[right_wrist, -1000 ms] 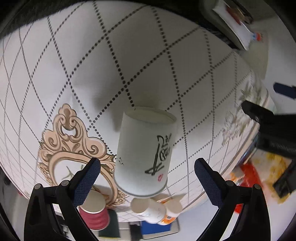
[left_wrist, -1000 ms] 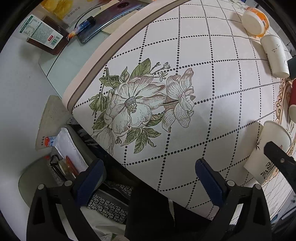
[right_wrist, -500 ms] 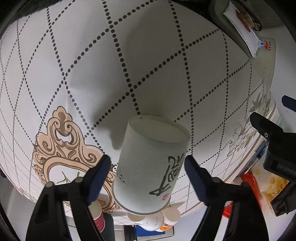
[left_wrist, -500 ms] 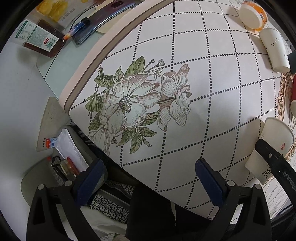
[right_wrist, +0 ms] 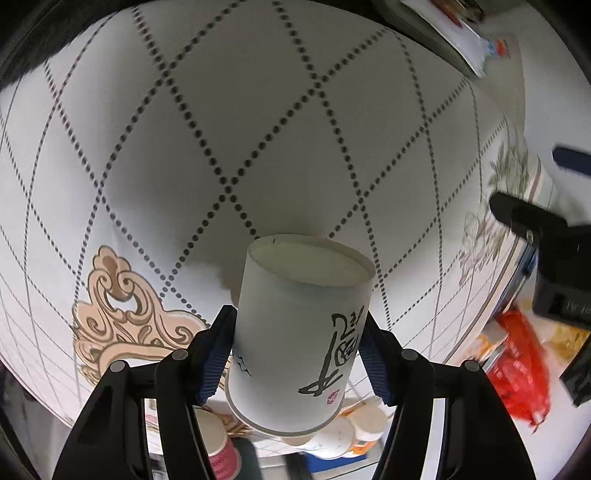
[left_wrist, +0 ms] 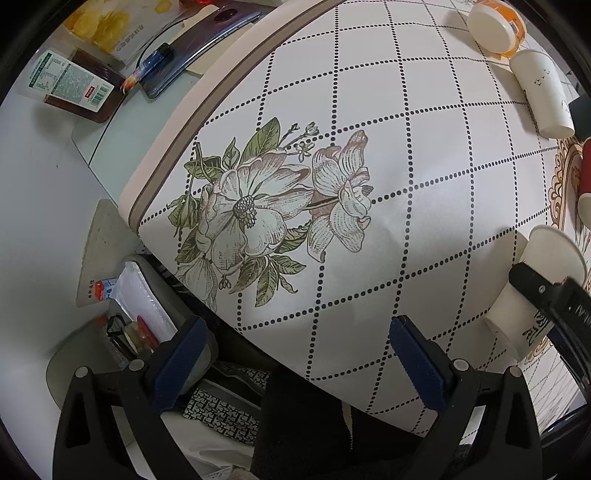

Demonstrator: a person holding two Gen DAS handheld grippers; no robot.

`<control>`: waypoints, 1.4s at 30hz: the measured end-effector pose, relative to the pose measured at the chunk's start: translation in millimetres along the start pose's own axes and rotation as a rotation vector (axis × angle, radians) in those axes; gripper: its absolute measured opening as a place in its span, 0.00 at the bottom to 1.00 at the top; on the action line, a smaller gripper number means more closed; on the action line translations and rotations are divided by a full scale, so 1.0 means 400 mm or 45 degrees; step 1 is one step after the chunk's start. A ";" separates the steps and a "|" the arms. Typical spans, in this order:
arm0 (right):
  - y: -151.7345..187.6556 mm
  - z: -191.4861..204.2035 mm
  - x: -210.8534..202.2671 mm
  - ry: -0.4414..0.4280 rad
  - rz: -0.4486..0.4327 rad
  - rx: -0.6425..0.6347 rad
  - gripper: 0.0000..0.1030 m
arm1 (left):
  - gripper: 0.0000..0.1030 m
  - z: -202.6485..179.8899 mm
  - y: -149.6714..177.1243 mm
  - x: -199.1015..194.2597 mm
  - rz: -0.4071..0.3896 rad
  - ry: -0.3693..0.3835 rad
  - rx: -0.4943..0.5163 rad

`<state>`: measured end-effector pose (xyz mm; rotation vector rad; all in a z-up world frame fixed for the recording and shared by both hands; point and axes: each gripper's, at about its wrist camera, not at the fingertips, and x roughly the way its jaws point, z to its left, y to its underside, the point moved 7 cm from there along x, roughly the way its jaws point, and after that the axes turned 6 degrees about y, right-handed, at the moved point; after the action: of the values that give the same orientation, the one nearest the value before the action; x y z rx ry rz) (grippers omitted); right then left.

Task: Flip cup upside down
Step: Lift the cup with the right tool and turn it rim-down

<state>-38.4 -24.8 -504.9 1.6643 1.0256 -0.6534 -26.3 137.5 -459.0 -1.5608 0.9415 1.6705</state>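
Note:
A white paper cup with black brush writing fills the middle of the right wrist view, its recessed base toward the tablecloth and its wide rim toward the camera. My right gripper is shut on the cup, a blue pad pressed on each side of its wall. The same cup shows at the right edge of the left wrist view, with the right gripper's black finger across it. My left gripper is open and empty over the table's near edge.
The tablecloth is white with dotted diamonds and a flower print. A second white cup and an orange-and-white tub lie at the far right. A red cup stands behind the held cup. Clutter lies beyond the table's left edge.
My right gripper's jaws have closed from wide open onto the cup's sides and moved in close around it. The left gripper has stayed open and nearly still.

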 end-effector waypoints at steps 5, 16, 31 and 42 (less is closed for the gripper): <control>0.004 -0.024 0.000 -0.061 0.032 0.163 0.64 | 0.99 -0.011 -0.008 -0.016 -0.011 -0.008 0.023; 0.036 -0.051 -0.008 -0.339 0.171 0.676 0.64 | 0.98 -0.066 -0.041 -0.072 -0.039 -0.008 0.150; 0.140 0.031 0.035 -1.050 0.537 1.692 0.64 | 0.99 -0.157 -0.033 -0.124 -0.107 0.022 0.359; 0.178 0.149 0.046 -1.516 0.588 2.347 0.64 | 0.99 -0.179 -0.019 -0.116 -0.099 0.019 0.439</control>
<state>36.2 -82.8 -504.8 2.0264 -1.2539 -2.1524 21.0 81.0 -415.5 -1.3598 1.0964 1.3594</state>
